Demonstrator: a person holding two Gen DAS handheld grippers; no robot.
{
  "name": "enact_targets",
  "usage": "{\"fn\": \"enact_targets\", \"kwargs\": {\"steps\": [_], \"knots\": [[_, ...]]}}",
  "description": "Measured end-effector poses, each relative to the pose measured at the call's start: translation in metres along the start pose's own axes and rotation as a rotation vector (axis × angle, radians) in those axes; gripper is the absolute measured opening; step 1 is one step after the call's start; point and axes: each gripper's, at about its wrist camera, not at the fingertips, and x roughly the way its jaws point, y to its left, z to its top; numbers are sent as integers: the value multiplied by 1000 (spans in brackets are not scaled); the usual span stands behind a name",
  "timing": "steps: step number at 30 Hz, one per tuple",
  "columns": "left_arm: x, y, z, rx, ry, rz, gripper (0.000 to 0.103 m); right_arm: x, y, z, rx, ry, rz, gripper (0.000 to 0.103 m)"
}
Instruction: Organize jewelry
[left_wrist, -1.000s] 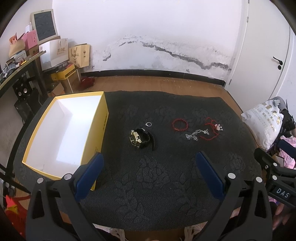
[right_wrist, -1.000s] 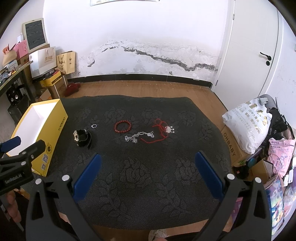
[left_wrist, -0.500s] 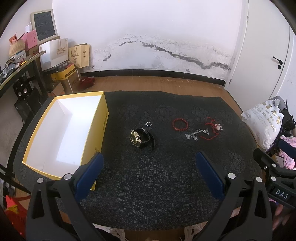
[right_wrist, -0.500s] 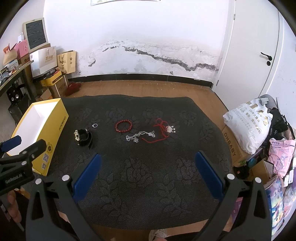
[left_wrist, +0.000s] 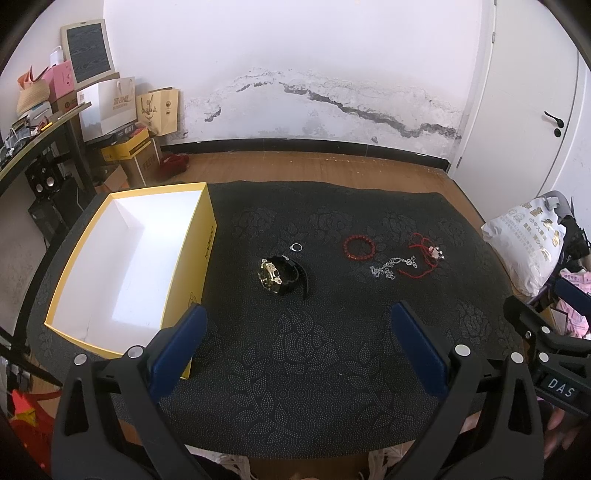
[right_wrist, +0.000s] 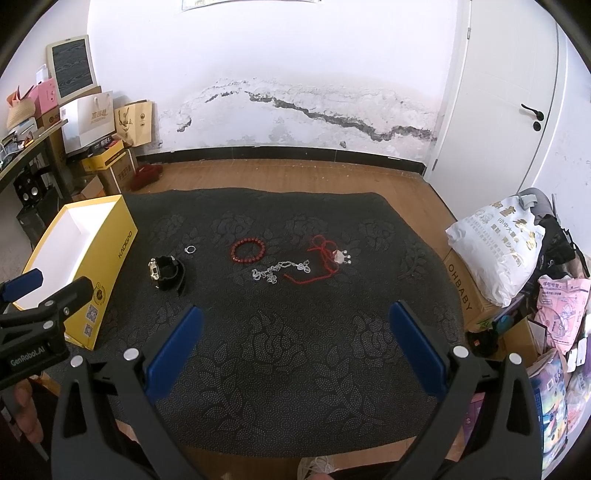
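The left gripper (left_wrist: 297, 317) hangs above the near part of the black cloth (left_wrist: 332, 369), with its two blue fingers (left_wrist: 177, 343) spread wide and nothing between them. On the far left of the cloth sits a yellow box (left_wrist: 195, 258) with its top open and white inside; nothing can be seen in it. Just to the right of the box lies a black and gold watch (left_wrist: 281, 276). A small silver ring (left_wrist: 296, 246) lies near the watch, a bit farther back. Next comes a round bracelet of red beads (left_wrist: 359, 247), lying flat. To its right a silver chain (left_wrist: 392, 266) lies in a loose heap, and its end touches a red cord (left_wrist: 424, 258) with a small pale charm on it. All these things lie apart from both grippers. The right gripper (right_wrist: 295, 319) is over the near side of the cloth too, a bit farther right, and its blue fingers (right_wrist: 415, 339) are also spread wide and hold nothing. On the far right, off the cloth, a white plastic bag (right_wrist: 495, 251) rests on a brown cardboard box (right_wrist: 460, 284).
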Motion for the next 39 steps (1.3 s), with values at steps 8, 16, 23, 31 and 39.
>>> {"fn": "enact_targets", "kwargs": {"steps": [8, 16, 23, 31, 39], "knots": [[1, -1, 0, 4, 2, 0, 97, 0, 0, -1, 0, 1, 2, 98], [9, -2, 0, 10, 18, 5, 97, 6, -1, -4, 0, 8, 5, 98], [30, 5, -2, -4, 46, -12, 97, 23, -6, -6, 10, 28, 17, 98], [92, 28, -16, -70, 116, -6, 97, 67, -15, -9, 27, 76, 39, 98], [176, 26, -7, -64, 184, 26, 97, 120, -13, -1, 5, 126, 49, 98]]}}
